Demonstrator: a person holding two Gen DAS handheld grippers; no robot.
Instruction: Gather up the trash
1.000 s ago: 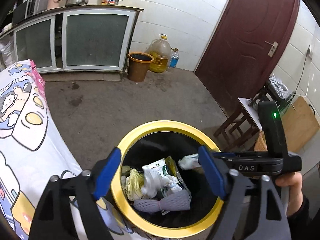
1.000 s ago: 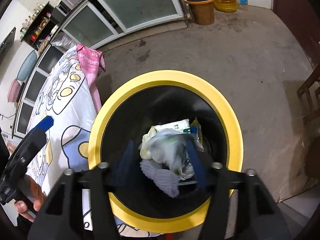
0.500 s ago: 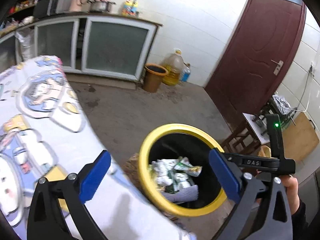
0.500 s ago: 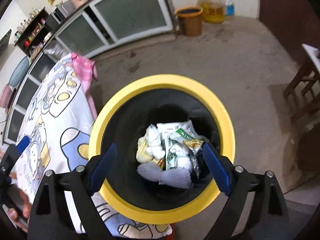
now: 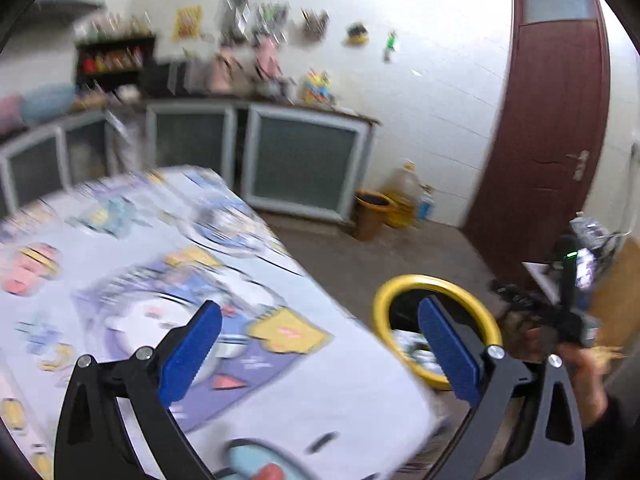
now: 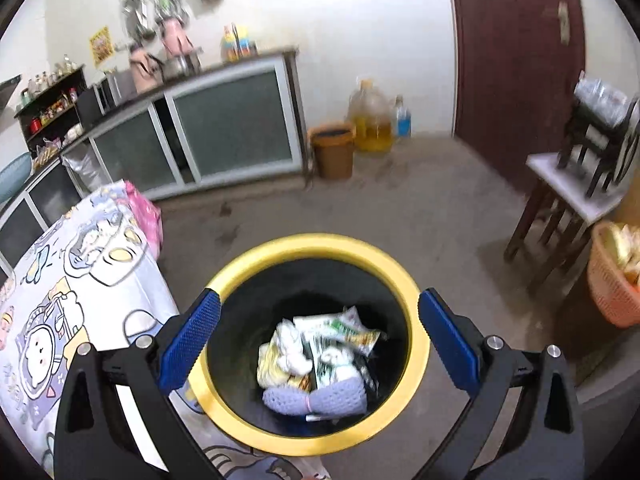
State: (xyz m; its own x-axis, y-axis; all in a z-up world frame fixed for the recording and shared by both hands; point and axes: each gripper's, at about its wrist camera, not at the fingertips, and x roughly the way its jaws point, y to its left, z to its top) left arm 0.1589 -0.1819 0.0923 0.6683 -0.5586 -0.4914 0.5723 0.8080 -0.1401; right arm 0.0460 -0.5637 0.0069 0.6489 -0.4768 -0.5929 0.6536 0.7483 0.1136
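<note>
Cartoon-print cloth (image 5: pixel 132 264) covers the counter, and over it hangs the left hand-held gripper (image 5: pixel 320 344), its blue pads spread wide with nothing between them. Just off the counter's right edge, on the floor, stands the yellow-rimmed bin (image 6: pixel 316 248) with wrappers and crumpled trash (image 6: pixel 320 360) lying at its bottom. Above its mouth hangs the right hand-held gripper (image 6: pixel 320 344), likewise spread wide and empty.
</note>
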